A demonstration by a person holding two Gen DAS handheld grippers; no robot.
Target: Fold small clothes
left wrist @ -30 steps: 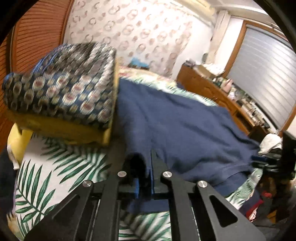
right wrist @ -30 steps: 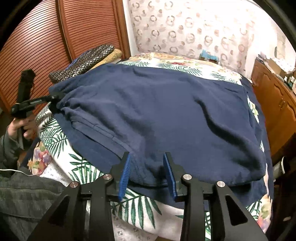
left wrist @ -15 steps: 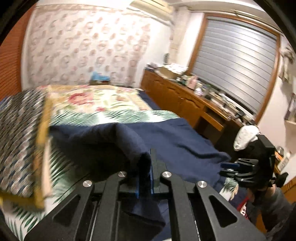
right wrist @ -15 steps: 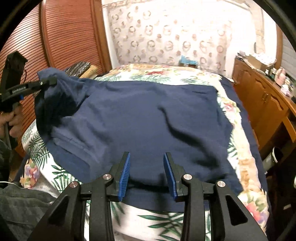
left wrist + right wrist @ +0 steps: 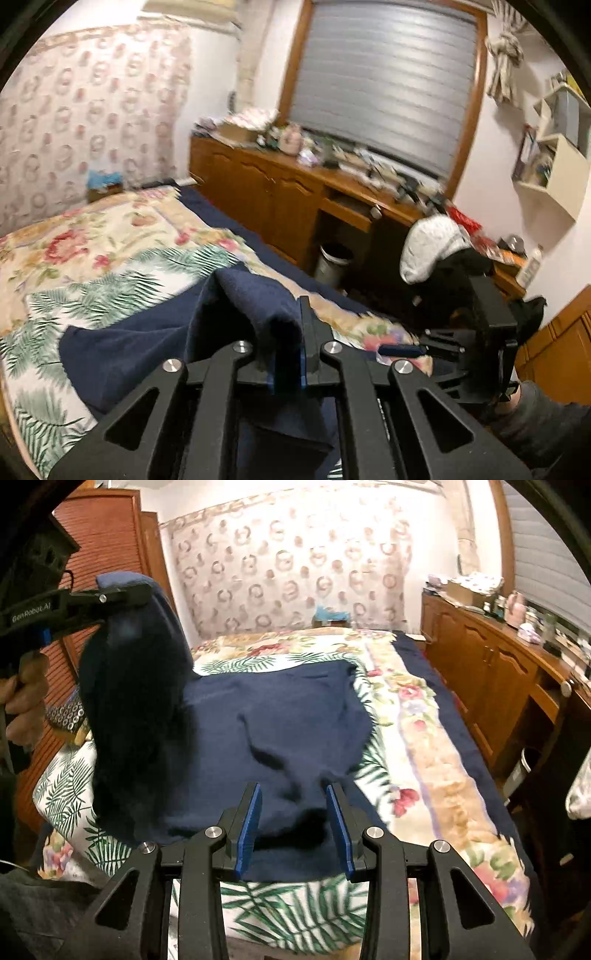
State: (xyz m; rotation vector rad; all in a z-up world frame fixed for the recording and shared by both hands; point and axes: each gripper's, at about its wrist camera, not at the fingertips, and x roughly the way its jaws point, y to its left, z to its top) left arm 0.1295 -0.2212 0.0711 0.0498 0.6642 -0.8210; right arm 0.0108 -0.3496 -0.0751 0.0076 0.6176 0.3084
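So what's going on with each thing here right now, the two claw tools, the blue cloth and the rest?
Left gripper: shut on a corner of the navy garment, raised off the bed.
Right gripper: open, blue pads either side of the garment's near edge, not pinching it.
Navy garment: one side lifted and hanging, the rest lying flat.
Bedspread: spread out under the garment.
Window blind: lowered.
Bin: open-topped, contents not visible.

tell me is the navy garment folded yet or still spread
Mid-fold: the left gripper holds one edge of the navy garment lifted; the rest lies flat on the bed.
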